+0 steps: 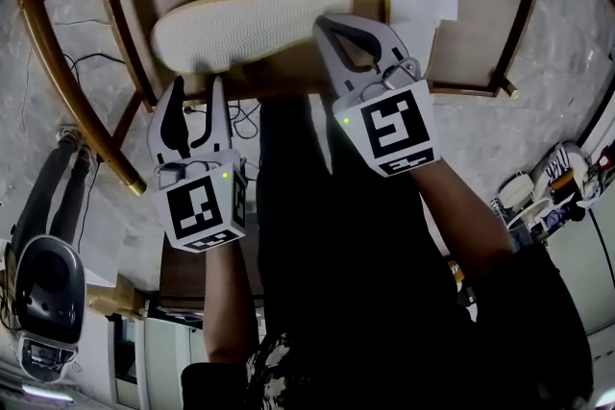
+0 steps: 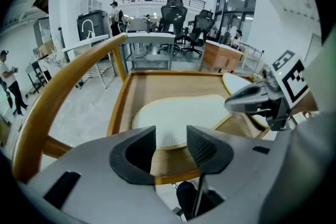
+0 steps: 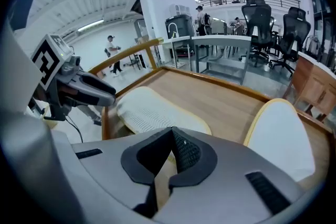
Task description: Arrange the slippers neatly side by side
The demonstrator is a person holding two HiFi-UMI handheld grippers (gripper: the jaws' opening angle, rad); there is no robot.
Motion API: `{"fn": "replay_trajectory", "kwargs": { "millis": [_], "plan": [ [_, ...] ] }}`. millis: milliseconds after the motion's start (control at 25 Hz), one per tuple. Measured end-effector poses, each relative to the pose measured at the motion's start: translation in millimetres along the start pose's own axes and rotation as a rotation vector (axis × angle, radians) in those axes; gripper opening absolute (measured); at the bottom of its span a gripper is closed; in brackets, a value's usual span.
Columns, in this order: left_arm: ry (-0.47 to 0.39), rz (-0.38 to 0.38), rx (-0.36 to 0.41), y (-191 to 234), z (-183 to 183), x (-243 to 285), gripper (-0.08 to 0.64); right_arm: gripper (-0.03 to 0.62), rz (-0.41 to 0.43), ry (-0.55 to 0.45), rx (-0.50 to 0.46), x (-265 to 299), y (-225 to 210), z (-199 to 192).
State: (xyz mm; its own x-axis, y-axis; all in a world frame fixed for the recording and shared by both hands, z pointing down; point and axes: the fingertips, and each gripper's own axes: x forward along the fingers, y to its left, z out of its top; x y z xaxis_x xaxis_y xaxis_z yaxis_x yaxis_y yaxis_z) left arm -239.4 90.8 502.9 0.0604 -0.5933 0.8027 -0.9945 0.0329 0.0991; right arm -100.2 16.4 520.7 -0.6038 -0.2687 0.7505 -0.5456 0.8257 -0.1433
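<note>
White ribbed slippers (image 1: 252,22), tan-edged

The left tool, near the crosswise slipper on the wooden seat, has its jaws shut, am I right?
Not quite: the left tool, near the crosswise slipper on the wooden seat, has its jaws open and empty; the left gripper view shows it.
</note>
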Motion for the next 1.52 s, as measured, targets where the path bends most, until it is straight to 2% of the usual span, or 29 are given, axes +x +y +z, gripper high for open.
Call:
{"fn": "replay_trajectory", "kwargs": {
  "millis": [240, 360, 480, 680, 800, 1000, 1200, 1280, 1400, 1520],
  "plan": [
    [0.013, -0.011, -0.014, 18, -3, 6, 0.186, -0.002, -0.018, 0.063, 0.049, 13, -2, -11],
    [0.019, -0.020, 0.024, 23, -1, 10, 0.187, -0.002, -0.014, 0.060, 0.071, 15, -1, -12],
    [0.007, -0.085, 0.176, 12, 18, 24, 0.194, -0.002, -0.028, 0.051, 0.070, 15, -4, -13],
    [0.060, -0.314, 0.405, -21, 49, 51, 0.224, -0.002, -0.050, 0.040, 0.101, 15, -4, -13],
    [0.104, -0.367, 0.568, -29, 61, 65, 0.227, -0.002, -0.059, 0.029, 0.121, 15, -3, -11],
    [0.227, -0.467, 0.716, -36, 57, 82, 0.227, -0.002, -0.066, 0.014, 0.156, 15, -4, -10],
    [0.377, -0.610, 0.736, -45, 45, 87, 0.216, -0.002, -0.061, -0.002, 0.178, 14, -5, -11],
    [0.428, -0.656, 0.753, -47, 40, 88, 0.190, -0.002, -0.056, -0.010, 0.186, 14, -5, -11],
    [0.492, -0.692, 0.763, -48, 37, 89, 0.182, -0.002, -0.054, -0.010, 0.189, 14, -5, -12],
    [0.537, -0.697, 0.780, -49, 35, 88, 0.172, -0.002, -0.056, -0.008, 0.187, 14, -5, -12]
  ]
}}
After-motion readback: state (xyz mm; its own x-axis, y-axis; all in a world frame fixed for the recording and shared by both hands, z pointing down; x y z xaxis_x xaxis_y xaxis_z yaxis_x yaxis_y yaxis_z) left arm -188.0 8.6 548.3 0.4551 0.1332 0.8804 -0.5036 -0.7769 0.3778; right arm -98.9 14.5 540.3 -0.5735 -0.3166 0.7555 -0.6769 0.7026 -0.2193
